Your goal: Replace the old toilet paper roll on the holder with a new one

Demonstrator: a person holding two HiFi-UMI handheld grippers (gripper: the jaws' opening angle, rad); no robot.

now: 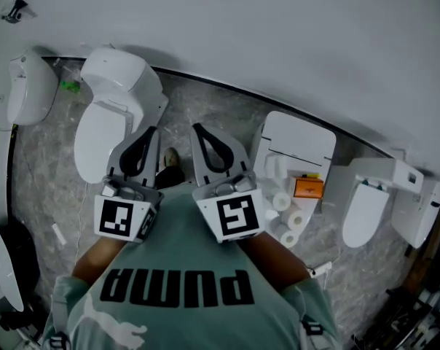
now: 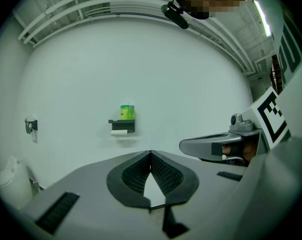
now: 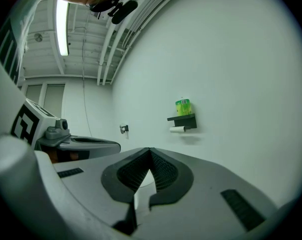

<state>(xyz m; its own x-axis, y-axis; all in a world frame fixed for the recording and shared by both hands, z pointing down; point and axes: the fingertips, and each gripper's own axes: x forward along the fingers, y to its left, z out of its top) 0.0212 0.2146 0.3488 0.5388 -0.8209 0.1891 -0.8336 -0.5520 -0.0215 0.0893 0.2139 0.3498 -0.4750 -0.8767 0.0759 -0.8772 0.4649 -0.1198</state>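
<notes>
Right gripper view showed our right gripper (image 3: 150,150) closed, empty, left gripper (image 2: 150,154) likewise; we judged the old roll (image 3: 177,129) light, crushable, best pinched endwise.

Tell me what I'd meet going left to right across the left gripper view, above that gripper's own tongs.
small metal wall fitting → toilet paper holder → right tongs, reaching in from the right edge
</notes>
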